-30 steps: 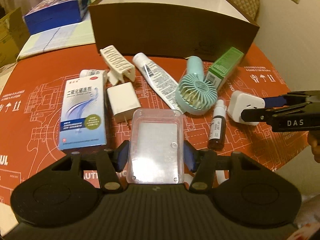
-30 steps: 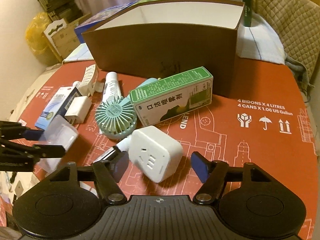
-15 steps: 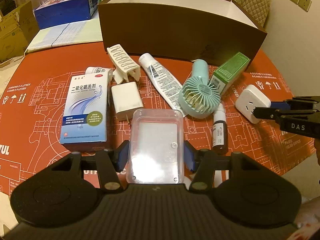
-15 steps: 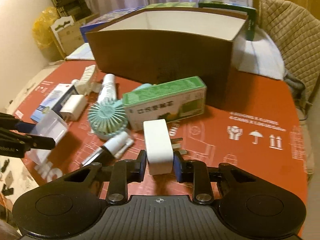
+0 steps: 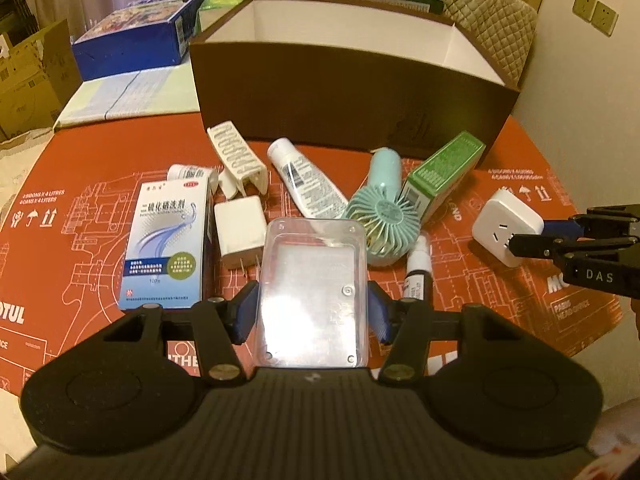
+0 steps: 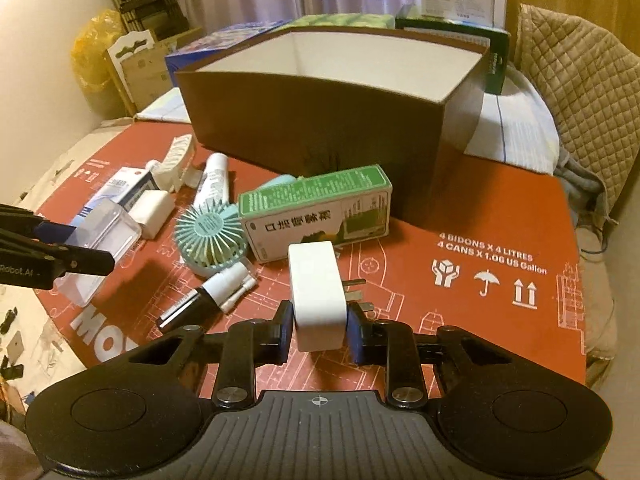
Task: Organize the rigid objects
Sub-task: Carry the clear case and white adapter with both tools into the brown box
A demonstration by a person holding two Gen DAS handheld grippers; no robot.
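Two handheld grippers work over a red printed surface (image 5: 100, 184) crowded with small items, with a large brown box (image 5: 352, 92) open at the top standing at its far side.

The left gripper (image 5: 312, 308) is clamped on a clear plastic case (image 5: 312, 292); its blue pads press the case's two long sides, and the case is held above the surface, in front of the other items. In the right wrist view the same case (image 6: 100, 240) shows at the left edge, between that gripper's black fingers.

The right gripper (image 6: 320, 332) is closed on a white plug adapter (image 6: 318, 296). The pads squeeze its sides near its lower end, and its metal prongs stick out to the right. The adapter is raised a little off the surface, just in front of a green carton (image 6: 316, 212) lying on its side. From the left wrist view the adapter (image 5: 508, 230) appears at the right, socket face showing, pinched by the black fingers.

Lying loose on the surface: a mint hand fan (image 5: 382, 224) beside the carton, a small dark spray bottle (image 5: 418, 276) near the fan, a white tube (image 5: 304, 180), a white charger (image 5: 240, 232), a white hair clip (image 5: 238, 158) and a blue and white medicine box (image 5: 168, 248).
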